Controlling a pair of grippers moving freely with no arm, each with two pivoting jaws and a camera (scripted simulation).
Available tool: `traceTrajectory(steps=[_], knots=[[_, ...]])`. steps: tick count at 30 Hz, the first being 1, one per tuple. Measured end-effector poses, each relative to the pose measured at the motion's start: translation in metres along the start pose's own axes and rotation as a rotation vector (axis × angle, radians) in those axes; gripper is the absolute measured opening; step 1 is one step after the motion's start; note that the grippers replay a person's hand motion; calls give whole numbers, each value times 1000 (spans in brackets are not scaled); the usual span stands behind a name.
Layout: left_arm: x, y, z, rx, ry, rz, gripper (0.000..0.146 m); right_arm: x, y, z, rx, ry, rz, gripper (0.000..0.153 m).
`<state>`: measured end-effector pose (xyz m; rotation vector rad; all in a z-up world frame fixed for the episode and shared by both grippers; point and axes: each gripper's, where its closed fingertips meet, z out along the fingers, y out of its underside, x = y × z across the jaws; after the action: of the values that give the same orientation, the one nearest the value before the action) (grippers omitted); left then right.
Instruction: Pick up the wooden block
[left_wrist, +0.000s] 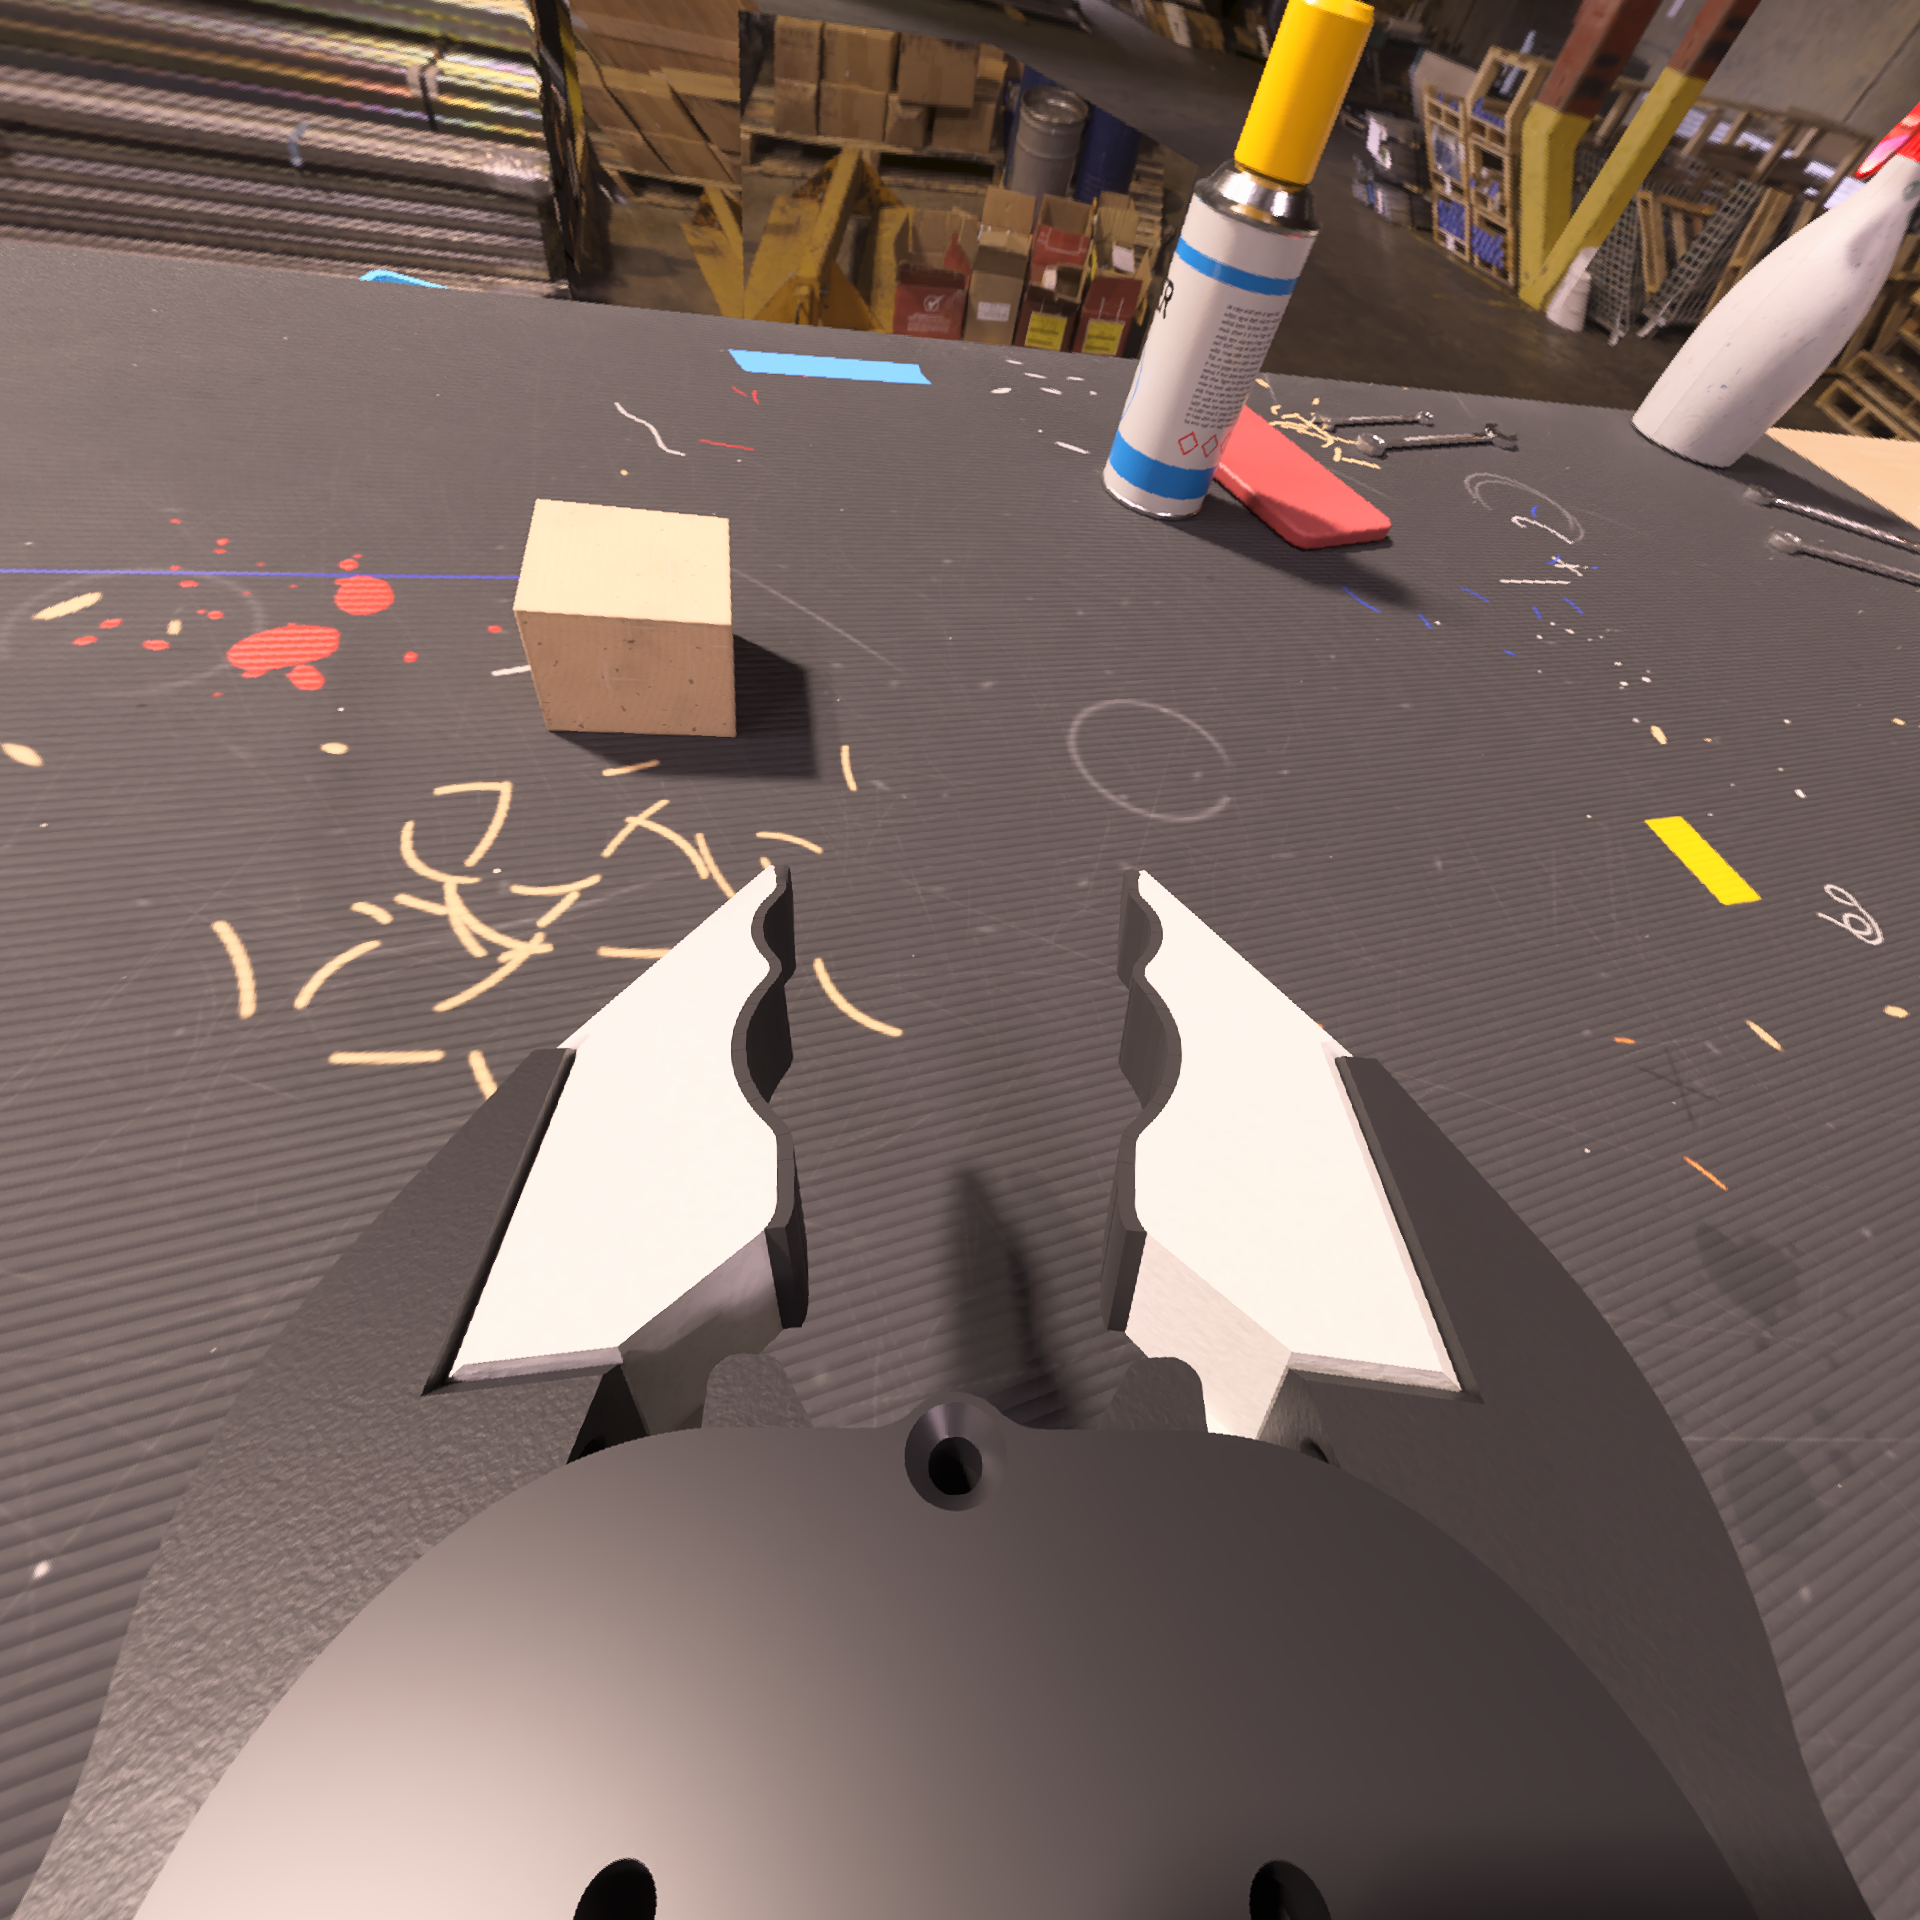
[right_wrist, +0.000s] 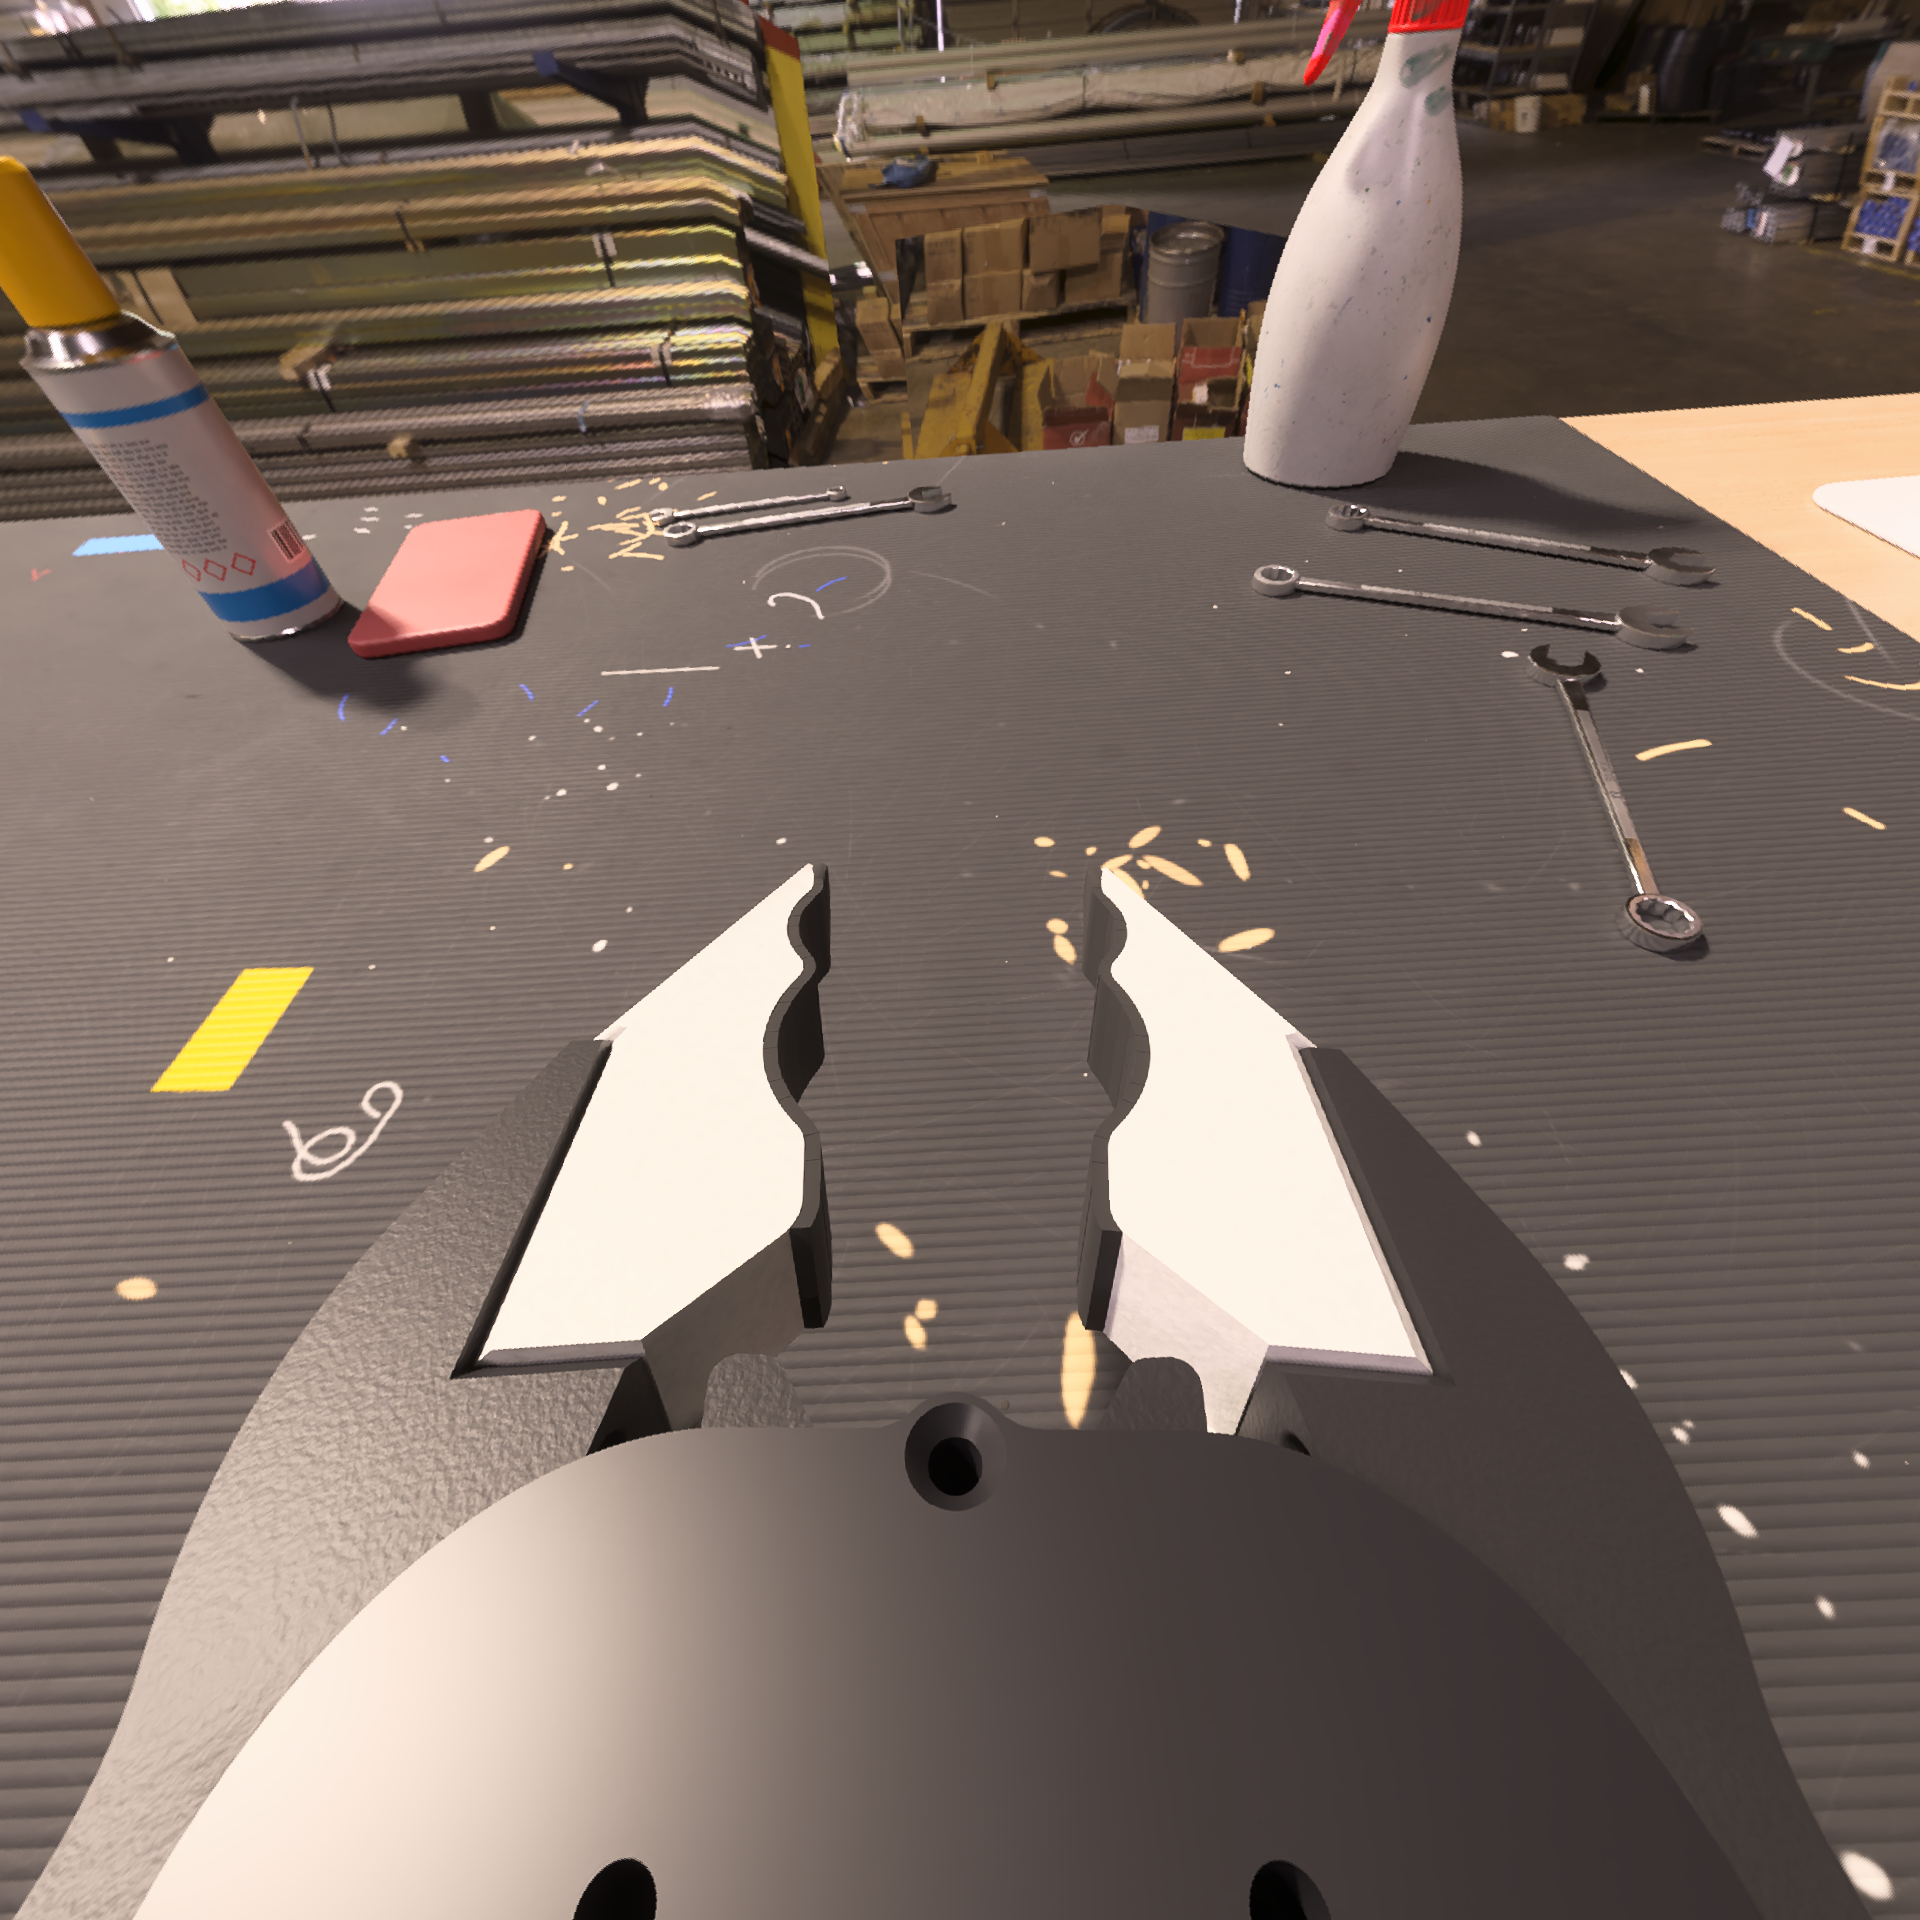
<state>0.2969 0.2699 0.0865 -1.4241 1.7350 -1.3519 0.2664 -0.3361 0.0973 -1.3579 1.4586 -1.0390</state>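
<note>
A pale wooden block (left_wrist: 629, 618) stands on the dark ribbed mat (left_wrist: 1039, 644), ahead and to the left of my left gripper (left_wrist: 956, 883). That gripper is open and empty, its fingertips short of the block and apart from it. My right gripper (right_wrist: 956, 878) is open and empty over the mat (right_wrist: 935, 727). The block does not show in the right wrist view.
A spray can with a yellow cap (left_wrist: 1216, 312) (right_wrist: 166, 447) leans by a red flat pad (left_wrist: 1299, 488) (right_wrist: 452, 582). A white spray bottle (left_wrist: 1787, 322) (right_wrist: 1351, 301) stands at the back. Several wrenches (right_wrist: 1475, 603) lie on the right. Wood shavings and paint marks dot the mat.
</note>
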Motion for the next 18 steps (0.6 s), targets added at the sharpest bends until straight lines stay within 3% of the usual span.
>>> traceTrajectory(steps=[18], knots=[[-8, 8, 1, -48, 3, -72, 58, 2, 2, -1, 8, -67, 123, 48]])
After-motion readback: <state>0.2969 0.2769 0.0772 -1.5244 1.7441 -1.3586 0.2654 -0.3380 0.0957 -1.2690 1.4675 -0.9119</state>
